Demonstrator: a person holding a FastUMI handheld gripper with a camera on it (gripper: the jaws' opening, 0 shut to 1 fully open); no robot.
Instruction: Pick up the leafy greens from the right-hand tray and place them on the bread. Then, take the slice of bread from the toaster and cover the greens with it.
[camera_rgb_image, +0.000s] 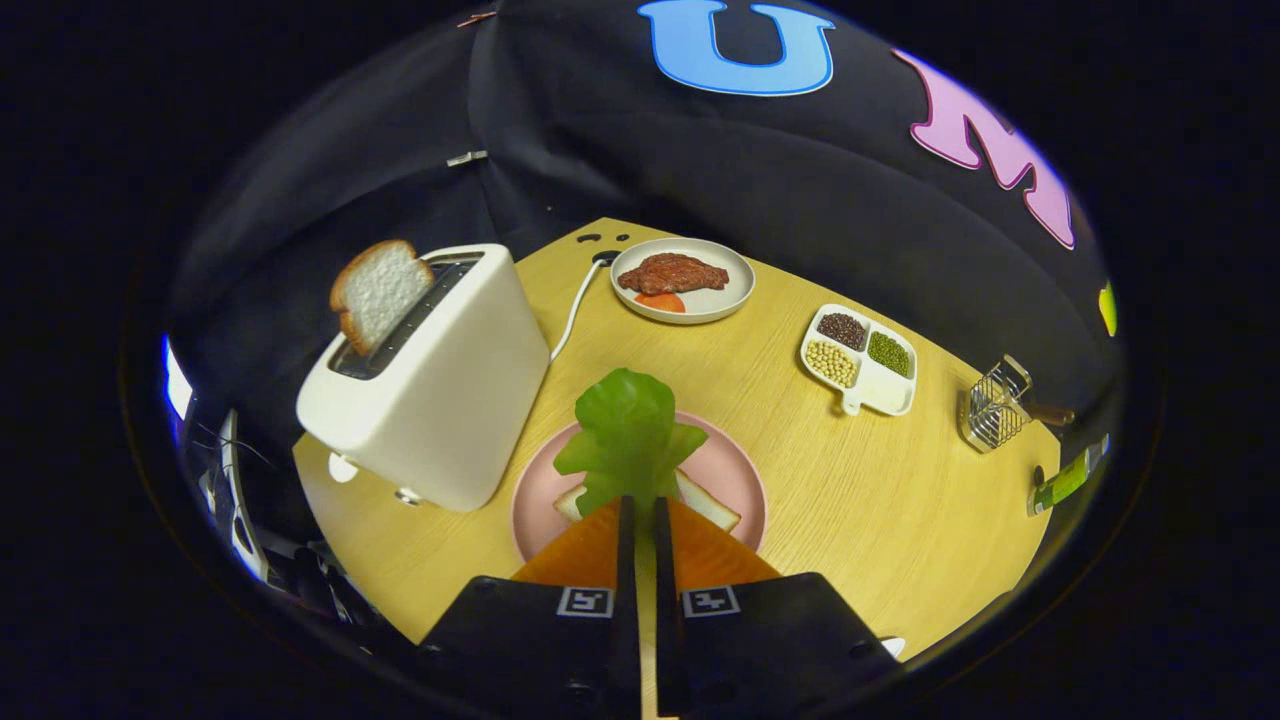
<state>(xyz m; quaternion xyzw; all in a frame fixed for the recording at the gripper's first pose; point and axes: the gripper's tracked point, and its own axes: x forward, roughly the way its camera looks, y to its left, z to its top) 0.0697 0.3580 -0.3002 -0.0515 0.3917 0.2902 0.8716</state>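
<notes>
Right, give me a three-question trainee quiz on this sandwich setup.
1. True or false: the gripper is shut on the leafy greens.
2. What lies under the greens on the pink plate? A) bread slice B) meat C) beans
3. Fill in: the second bread slice stands in the ______.

Key: 1 true, both fingers pinch the leaf's base. 2 A. 3 toaster.

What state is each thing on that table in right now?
Gripper: shut on leafy greens.
Leafy greens: held over the pink plate.
Bread on pink plate: flat, uncovered.
Toaster: one slice popped up.
Grey plate: holds meat, tomato.
</notes>
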